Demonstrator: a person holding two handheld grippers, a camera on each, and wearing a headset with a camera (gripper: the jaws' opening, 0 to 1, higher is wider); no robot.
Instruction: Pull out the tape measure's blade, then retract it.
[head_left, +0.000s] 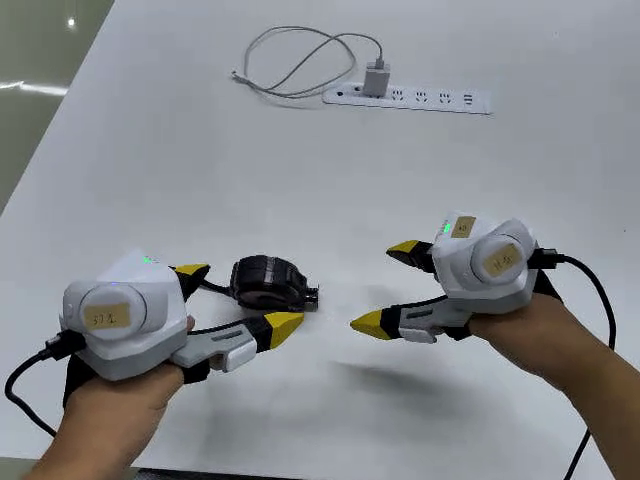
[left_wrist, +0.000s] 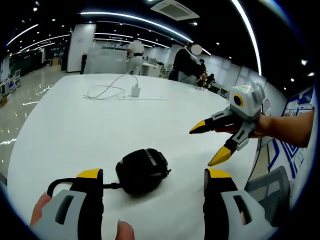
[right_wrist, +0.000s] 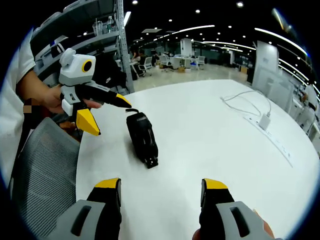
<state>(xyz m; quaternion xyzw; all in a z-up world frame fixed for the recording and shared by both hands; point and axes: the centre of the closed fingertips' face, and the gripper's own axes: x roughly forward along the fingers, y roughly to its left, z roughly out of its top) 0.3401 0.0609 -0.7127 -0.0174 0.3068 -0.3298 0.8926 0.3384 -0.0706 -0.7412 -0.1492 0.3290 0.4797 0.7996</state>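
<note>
A black tape measure (head_left: 268, 281) is seen lying on the white tabletop (head_left: 300, 170), left of centre in the lower half of the head view. It is flanked by the jaws of the left tool (head_left: 238, 295), which are spread wide, the case sitting between the yellow tips without being pinched. In the left gripper view the tape measure (left_wrist: 142, 170) is shown low and central, just ahead of the two jaws, and its thin strap (left_wrist: 75, 181) is looped out to the left jaw. The right tool (head_left: 385, 285) is held at lower right of the head view, apart from the case, its jaws likewise spread and nothing gripped between them. Near the top edge, a white power strip (head_left: 410, 97) is laid flat, with a charger (head_left: 376, 78) plugged in and a cable (head_left: 290, 60) coiled beside it.
</note>
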